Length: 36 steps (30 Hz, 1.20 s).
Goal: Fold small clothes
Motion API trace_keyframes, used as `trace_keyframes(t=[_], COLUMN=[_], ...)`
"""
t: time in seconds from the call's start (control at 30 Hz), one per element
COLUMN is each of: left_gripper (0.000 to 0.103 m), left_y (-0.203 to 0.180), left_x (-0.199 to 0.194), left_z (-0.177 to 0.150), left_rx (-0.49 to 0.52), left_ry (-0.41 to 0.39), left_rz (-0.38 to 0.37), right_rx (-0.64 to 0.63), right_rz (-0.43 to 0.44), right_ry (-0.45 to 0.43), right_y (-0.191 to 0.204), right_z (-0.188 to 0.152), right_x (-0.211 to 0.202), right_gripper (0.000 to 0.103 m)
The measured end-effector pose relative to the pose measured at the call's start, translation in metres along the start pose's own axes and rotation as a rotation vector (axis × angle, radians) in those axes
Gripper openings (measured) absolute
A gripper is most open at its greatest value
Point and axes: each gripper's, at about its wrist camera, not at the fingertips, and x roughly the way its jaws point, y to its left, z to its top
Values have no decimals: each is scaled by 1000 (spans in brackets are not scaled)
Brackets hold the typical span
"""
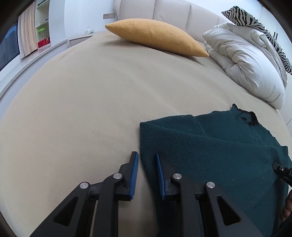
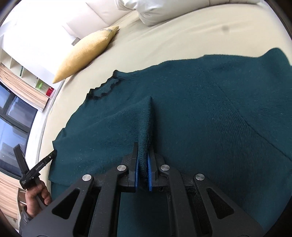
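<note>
Dark green sweater (image 2: pixel 200 102) spread flat on the beige bed (image 1: pixel 82 102), collar (image 2: pixel 105 89) toward the yellow pillow (image 2: pixel 82 54). Near side already doubled over, folded edge (image 1: pixel 144 142) running straight along the sheet.

Right gripper (image 2: pixel 143 160) clamped tight on a pinched ridge of sweater knit, blue pads pressing either side, fabric pulled up into a sharp crease running away from the fingertips toward the collar. Rest of the garment flat around that ridge.

Left gripper (image 1: pixel 147 164) parted, nothing between the pads. Straddling the folded edge: left finger over bare sheet, right finger over green knit. Seen from the right wrist view too, left gripper (image 2: pixel 36 155) spread wide at the sweater's edge, held in the left hand (image 2: pixel 36 196).

Farther up the bed: yellow pillow (image 1: pixel 158 36) lying across the sheet, white duvet (image 1: pixel 246 63) bunched beside it, zebra pillow (image 1: pixel 255 23) propped behind against the padded headboard (image 1: pixel 173 11). Shelves (image 1: pixel 42 23) and curtain (image 1: pixel 26 31) off to the side by the window.
</note>
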Motion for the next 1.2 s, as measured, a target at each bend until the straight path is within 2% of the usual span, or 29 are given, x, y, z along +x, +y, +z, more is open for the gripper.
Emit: trace_keyframes(t=[0.1, 0.2, 0.27, 0.33, 0.4, 0.47, 0.53, 0.6, 0.67, 0.7, 0.73, 0.8, 0.9, 0.93, 0.97, 1.03, 1.1, 1.13, 1.2], left_gripper=[22, 24, 23, 24, 29, 30, 30, 35, 41, 41, 41, 42, 44, 48, 55, 61, 61, 61, 61], left_y=[3, 10, 13, 10, -3, -23, -39, -39, -30, -27, -27, -29, -26, -26, -26, -28, -26, -24, -22], left_x=[0, -5, -17, -38, -57, -62, -50, -31, -25, -26, -26, -26, -30, -32, -33, -40, -51, -57, -75], left_z=[-1, 1, 0, -4, -15, -29, -42, -51, -54, -53, -53, -53, -55, -54, -54, -52, -50, -49, -44], left_rx=[-1, -32, -59, -50, 0, 88, 180, 217, 203, 189, 191, 206, 190, 189, 195, 219, 214, 202, 156], left_ry=[1, 3, -5, -47, -73, -63, -31, 5, -12, -8, -4, -6, -14, -13, -12, -18, -35, -44, -69], left_rz=[-9, -38, -31, -17, -20, -9, 50, 90, 66, 53, 55, 66, 52, 60, 71, 129, 162, 166, 139], right_rx=[21, 70, 85, 62, 34, 8, -22, -54, -32, -6, 27, 60, 98, 115, 137, 181, 224, 249, 321], right_rz=[-22, 18, 38, -15, -61, -39, -40, -59, -105, -78, -34, -13, -50, -60, -72, -91, -111, -139, -200], right_ry=[6, 23, 28, 16, -10, -54, -57, -34, 7, 6, -3, -12, -53, -68, -84, -124, -180, -225, -318], right_y=[2, -11, -13, -7, 4, 16, 26, 30, 17, 9, 0, -13, -29, -36, -45, -68, -93, -110, -147], right_z=[-1, 0, 1, 0, -3, -9, -14, -20, -25, -27, -28, -30, -35, -37, -40, -46, -56, -62, -75], right_x=[1, 7, 3, -8, -23, -37, -39, -29, -14, -15, -18, -28, -51, -60, -71, -98, -132, -153, -192], right_gripper=[6, 4, 10, 13, 13, 13, 13, 13, 13, 11, 8, 8, 11, 13, 18, 27, 41, 51, 62])
